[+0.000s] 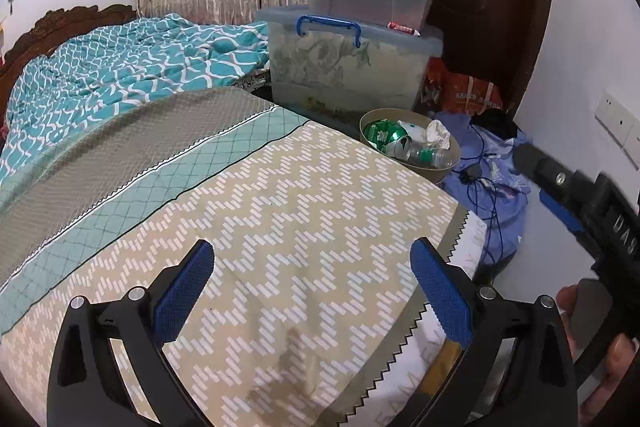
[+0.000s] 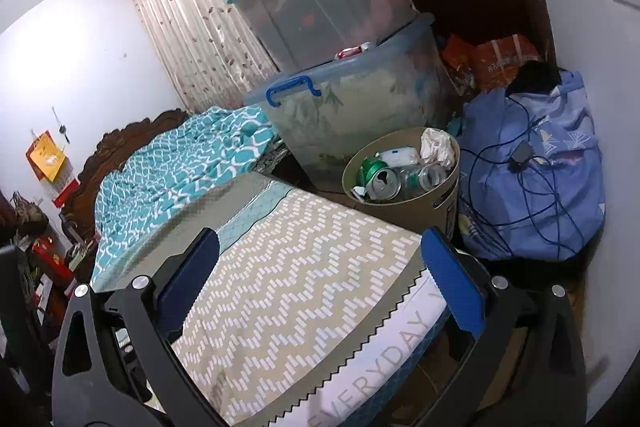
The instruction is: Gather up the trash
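Bed (image 1: 248, 211) across most of both views, under a beige zigzag cover, with a teal patterned quilt (image 1: 120, 67) bunched toward the headboard. Beyond the foot of the bed, two clear storage boxes (image 1: 352, 67) stacked one upon the other, the lower with a blue handle. To the right of them, on the floor, a blue cloth bundle (image 2: 536, 163) with a dark cable lying over it. Just beside the bed corner, between the boxes and the bundle, a round tan trash bin (image 2: 404, 203), upright. Inside the bin, the trash: a green can (image 2: 378, 177), a clear plastic bottle (image 2: 424, 177) and crumpled white paper (image 2: 438, 145), all lying together near the rim.

Left gripper (image 1: 312, 267) over the bed cover, blue-padded fingers (image 1: 188, 287) spread wide apart, holding nothing. Right gripper (image 2: 320, 263) likewise above the bed's end, fingers (image 2: 452, 279) wide apart and holding nothing, near the bin but not touching.
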Demonstrator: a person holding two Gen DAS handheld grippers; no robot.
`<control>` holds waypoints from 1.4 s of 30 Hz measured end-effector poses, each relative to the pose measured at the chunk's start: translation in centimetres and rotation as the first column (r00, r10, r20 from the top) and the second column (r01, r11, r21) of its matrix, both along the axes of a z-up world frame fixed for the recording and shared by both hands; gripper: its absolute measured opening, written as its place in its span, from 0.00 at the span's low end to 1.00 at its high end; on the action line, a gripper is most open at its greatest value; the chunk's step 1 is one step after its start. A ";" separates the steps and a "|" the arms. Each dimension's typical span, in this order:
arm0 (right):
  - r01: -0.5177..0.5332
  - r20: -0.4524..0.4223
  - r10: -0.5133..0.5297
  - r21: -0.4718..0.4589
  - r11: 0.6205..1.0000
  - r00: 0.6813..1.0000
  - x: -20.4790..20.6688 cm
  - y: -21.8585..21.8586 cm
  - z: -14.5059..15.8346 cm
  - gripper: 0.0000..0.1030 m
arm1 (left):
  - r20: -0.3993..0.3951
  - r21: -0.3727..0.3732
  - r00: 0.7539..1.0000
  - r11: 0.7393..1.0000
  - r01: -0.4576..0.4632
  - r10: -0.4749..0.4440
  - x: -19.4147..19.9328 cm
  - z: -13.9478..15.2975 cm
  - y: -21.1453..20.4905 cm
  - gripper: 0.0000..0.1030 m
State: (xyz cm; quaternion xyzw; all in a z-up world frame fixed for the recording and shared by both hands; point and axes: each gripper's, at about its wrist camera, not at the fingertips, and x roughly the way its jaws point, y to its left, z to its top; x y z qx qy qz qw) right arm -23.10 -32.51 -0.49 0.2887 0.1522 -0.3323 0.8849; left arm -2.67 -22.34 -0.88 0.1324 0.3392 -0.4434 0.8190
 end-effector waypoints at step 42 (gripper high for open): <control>0.022 -0.012 -0.021 0.024 0.999 1.000 0.8 2.6 -0.1 0.97 | 0.083 -0.001 0.994 0.997 -0.076 0.076 -0.3 0.8 1.8 0.92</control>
